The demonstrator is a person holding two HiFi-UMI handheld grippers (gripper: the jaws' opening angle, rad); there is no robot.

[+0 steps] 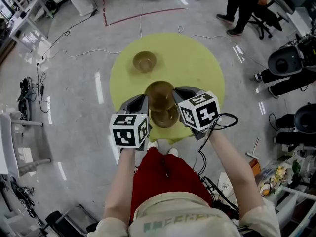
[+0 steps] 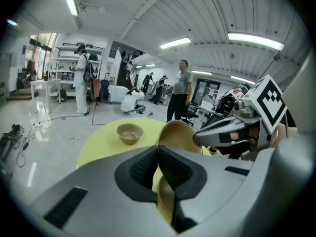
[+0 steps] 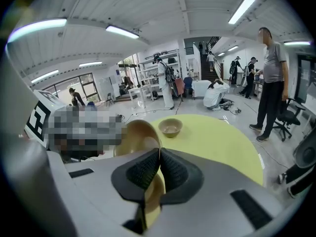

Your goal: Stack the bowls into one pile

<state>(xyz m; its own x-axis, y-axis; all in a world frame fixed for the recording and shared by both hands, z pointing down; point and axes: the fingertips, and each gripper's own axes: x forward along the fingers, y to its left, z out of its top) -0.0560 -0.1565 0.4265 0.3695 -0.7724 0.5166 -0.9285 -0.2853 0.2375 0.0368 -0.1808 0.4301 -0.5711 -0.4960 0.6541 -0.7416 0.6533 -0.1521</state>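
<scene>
1. The left gripper (image 2: 158, 154) has its jaws clenched. Only a thin bowl rim stands between the two black ribbed pads.
2. This rim seems to belong to the raised bowl (image 1: 160, 97), which the left gripper takes at the bowl's 9 o'clock side in the head view.
3. The right gripper (image 3: 158, 154) is closed in the same way on a thin rim. It meets the same bowl from its 3 o'clock side, so the bowl sits between the two grippers.
4. The raised bowl is round, golden-brown and thin-walled, with a smooth surface and its hollow facing up toward the head camera. What it is made of I cannot tell.
5. Directly toward 6 o'clock from it, the near bowl (image 1: 165, 118) of the same colour and shape is at the desk's front edge. The two overlap in the head view, and whether they touch cannot be told.
6. The far bowl (image 1: 144, 61) stands upright and alone at about 11 o'clock on the desk, well apart from the other two.
7. The desk (image 1: 197, 63) is round with a flat, plain yellow-green top.
8. Each gripper has a smooth grey body and carries a white cube with black square markers.
9. Around the desk is a grey glossy floor (image 1: 74, 83) with thin cables lying on it.
</scene>
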